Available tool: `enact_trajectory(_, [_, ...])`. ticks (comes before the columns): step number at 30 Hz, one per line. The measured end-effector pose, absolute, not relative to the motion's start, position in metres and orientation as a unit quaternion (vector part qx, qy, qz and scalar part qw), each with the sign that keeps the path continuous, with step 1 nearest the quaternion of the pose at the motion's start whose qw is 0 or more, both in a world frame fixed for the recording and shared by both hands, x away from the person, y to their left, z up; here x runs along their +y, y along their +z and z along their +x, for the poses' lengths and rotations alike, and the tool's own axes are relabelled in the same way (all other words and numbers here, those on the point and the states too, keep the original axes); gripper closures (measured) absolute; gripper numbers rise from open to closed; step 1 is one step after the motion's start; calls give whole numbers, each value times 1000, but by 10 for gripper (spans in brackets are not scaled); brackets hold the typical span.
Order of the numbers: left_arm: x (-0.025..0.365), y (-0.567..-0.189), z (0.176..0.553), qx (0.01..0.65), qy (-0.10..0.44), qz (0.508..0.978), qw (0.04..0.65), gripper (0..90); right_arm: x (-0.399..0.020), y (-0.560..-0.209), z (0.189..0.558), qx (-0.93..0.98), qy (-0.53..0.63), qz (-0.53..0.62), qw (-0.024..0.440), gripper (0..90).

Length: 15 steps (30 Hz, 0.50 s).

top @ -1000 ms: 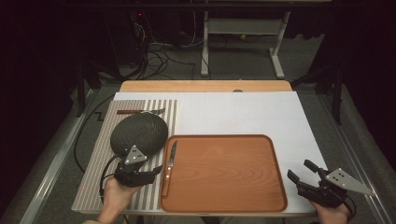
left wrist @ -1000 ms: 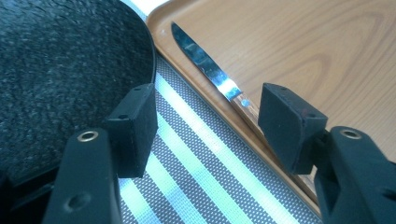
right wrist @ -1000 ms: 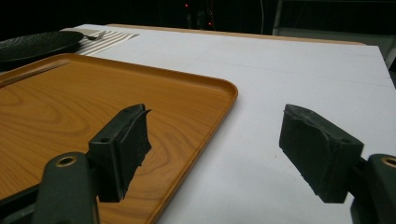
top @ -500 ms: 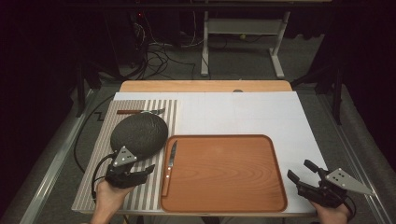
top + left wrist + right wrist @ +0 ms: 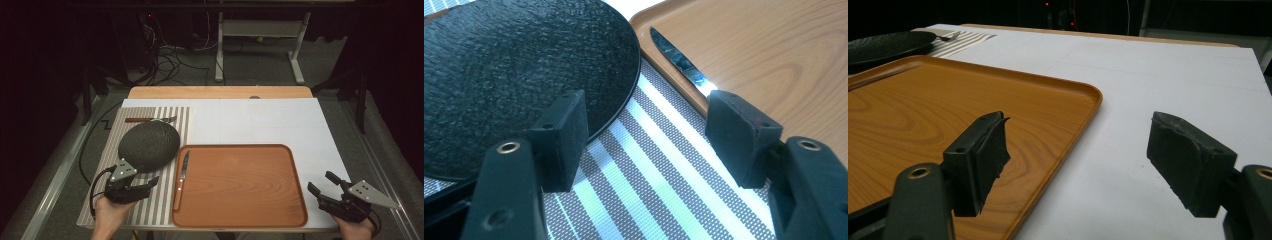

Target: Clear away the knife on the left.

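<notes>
High view: left claw [image 5: 148, 183] open w/ nothing between its jaws (they've just been opening), near the black plate [image 5: 149, 146] on the striped mat [image 5: 150, 210]. Knife [image 5: 183, 172] lies on the tray [image 5: 240, 200], left edge. Right claw [image 5: 320, 186] released, empty, at the counter [image 5: 260, 122] corner. Looks like knife placed, plate left. Left gripper view shows blade detail; fork [image 5: 150, 120] shows from above.

I saw the white worktop [image 5: 260, 122] carrying a striped mat [image 5: 150, 200] under my left jaws and a wooden tray [image 5: 240, 185] between both sets of jaws, just beside the mat, near my right jaws.
</notes>
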<state>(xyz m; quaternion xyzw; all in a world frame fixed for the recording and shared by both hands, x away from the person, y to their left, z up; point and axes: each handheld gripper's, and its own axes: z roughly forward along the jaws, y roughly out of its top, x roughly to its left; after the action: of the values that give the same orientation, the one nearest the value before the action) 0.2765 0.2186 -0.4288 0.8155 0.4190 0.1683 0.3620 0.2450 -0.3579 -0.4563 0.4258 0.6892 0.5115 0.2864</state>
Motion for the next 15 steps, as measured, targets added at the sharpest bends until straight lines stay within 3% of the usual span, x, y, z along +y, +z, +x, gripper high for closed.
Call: enact_trajectory(15, [236, -429, 269, 429, 181, 800, 378, 314, -358, -456, 245, 692, 508, 425, 287, 249])
